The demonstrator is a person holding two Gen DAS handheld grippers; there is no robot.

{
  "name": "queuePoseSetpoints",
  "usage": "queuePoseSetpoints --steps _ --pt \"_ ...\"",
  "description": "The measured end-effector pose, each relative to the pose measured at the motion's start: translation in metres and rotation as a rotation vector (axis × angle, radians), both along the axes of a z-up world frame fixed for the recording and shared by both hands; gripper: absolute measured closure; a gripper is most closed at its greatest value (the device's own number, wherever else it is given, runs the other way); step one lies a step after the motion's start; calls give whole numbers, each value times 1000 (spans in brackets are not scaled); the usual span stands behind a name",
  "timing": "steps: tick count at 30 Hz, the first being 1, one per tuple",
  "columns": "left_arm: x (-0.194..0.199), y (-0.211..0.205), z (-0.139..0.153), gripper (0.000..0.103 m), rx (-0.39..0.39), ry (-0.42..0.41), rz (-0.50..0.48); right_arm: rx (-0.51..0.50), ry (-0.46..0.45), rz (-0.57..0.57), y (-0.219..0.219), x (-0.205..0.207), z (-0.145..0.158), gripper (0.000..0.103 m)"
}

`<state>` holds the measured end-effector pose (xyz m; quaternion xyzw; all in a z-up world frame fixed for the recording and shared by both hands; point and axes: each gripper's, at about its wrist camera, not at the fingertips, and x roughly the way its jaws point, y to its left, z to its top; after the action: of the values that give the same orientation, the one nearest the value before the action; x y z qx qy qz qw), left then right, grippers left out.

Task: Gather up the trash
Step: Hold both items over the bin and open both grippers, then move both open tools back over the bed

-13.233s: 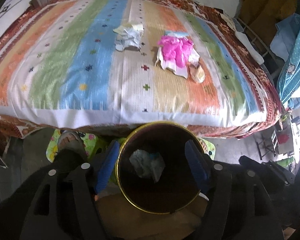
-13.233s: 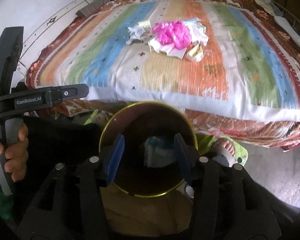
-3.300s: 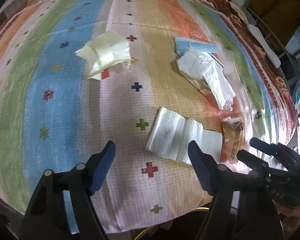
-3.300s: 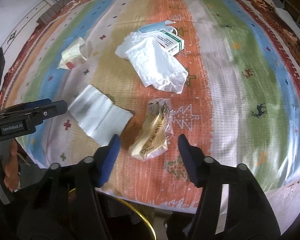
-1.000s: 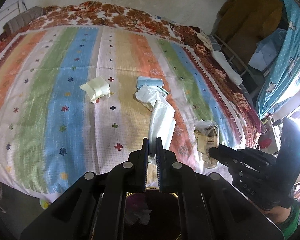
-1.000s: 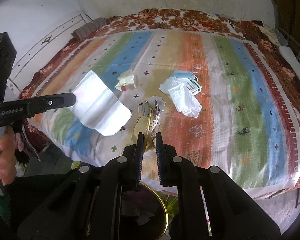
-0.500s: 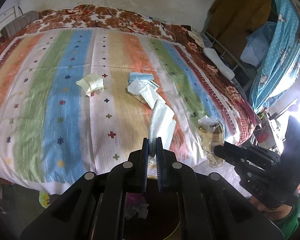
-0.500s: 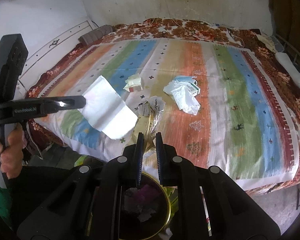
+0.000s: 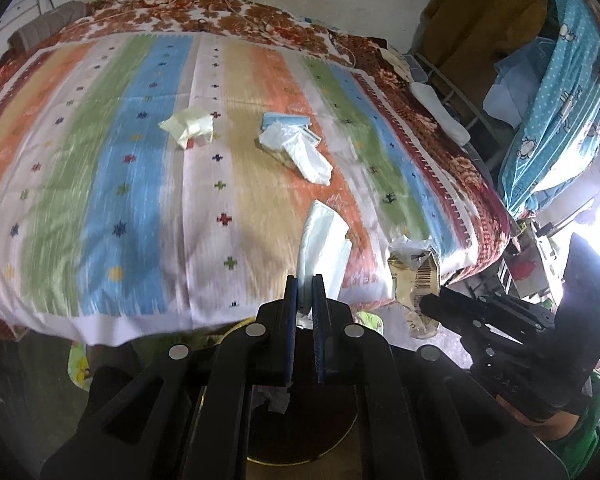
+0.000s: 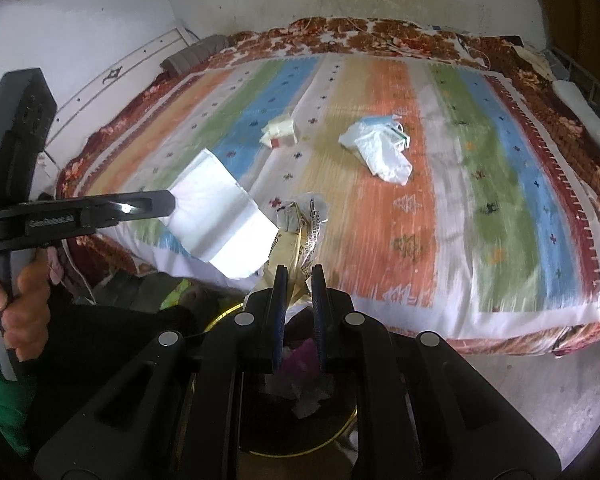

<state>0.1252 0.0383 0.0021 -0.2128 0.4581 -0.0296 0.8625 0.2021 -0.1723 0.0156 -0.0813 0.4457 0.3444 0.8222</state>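
My left gripper (image 9: 304, 280) is shut on a folded white tissue sheet (image 9: 324, 242), which also shows in the right wrist view (image 10: 220, 220). My right gripper (image 10: 296, 270) is shut on a crumpled tan wrapper (image 10: 304, 236), which also shows in the left wrist view (image 9: 414, 276). Both are held off the bed's near edge, above a dark bin with a gold rim (image 10: 340, 436) that holds pink and white trash. The bin (image 9: 340, 444) sits under the left gripper too. On the striped bedspread (image 9: 140, 160) lie a cream paper wad (image 9: 190, 128) and a white plastic bag (image 9: 304, 152) over a blue mask and small box.
The bed fills the view ahead, against a white wall. To the right stand a metal rack with clothes and a blue dotted curtain (image 9: 552, 92). A hand (image 10: 16, 300) holds the left gripper's handle at the left of the right wrist view.
Both grippers have drawn back from the bed with their trash. The bed looks farther away and the bin shows more fully beneath them.
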Motion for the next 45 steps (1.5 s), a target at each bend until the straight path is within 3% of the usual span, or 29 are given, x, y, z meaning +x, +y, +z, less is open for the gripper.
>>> queuePoseSetpoints --steps 9,21,29,35,37,39,41,45 --pt "-16 -8 -12 96 16 30 3 -59 12 6 4 -18 -18 92" --pt "-25 -24 -39 96 64 137 0 -152 51 16 4 -36 -45 92" --pt "-27 -38 -64 96 121 231 -13 -205 162 31 9 -42 -73 92" --pt "-23 -35 -81 96 84 293 0 -238 180 23 10 -40 -82 89" --pt "-22 -34 -84 92 75 304 8 -247 195 22 10 -38 -86 85" --pt "-21 -31 -86 69 62 305 24 -239 209 18 10 -36 -87 76" --pt "-21 -26 -84 57 49 291 46 -236 213 13 9 -35 -87 69" --pt "-21 -22 -81 56 36 281 67 -215 211 4 7 -32 -83 63"
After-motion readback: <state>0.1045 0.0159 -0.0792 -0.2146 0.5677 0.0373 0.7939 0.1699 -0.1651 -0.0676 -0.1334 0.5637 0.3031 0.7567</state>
